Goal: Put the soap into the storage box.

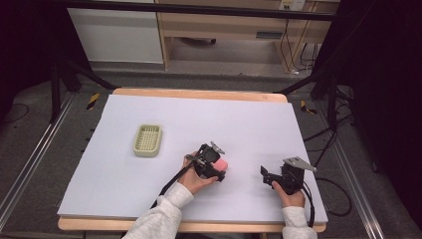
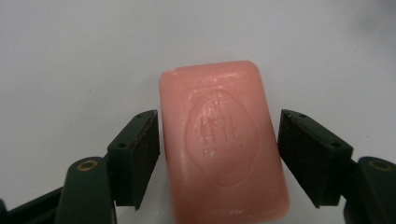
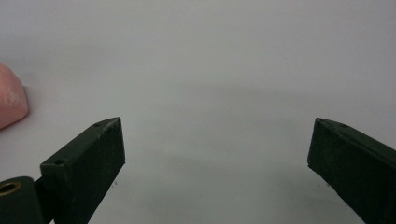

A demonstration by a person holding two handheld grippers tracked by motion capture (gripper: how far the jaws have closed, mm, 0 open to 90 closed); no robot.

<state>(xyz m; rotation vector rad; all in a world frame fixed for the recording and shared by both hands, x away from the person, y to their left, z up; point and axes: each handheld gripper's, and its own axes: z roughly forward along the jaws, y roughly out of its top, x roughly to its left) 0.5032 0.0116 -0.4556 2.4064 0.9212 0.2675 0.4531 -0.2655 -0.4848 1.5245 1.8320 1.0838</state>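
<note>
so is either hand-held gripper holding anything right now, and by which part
Nothing is held: the pink soap bar lies between the left hand-held gripper's open jaws, gaps along both long sides.

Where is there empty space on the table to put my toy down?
Lots of bare white table lies behind the grippers, from the soap dish across to the right edge. The near left corner, in front of the dish, is free too. It is crowded near the front middle: the left gripper straddles the pink soap, and the right gripper sits close by.
</note>
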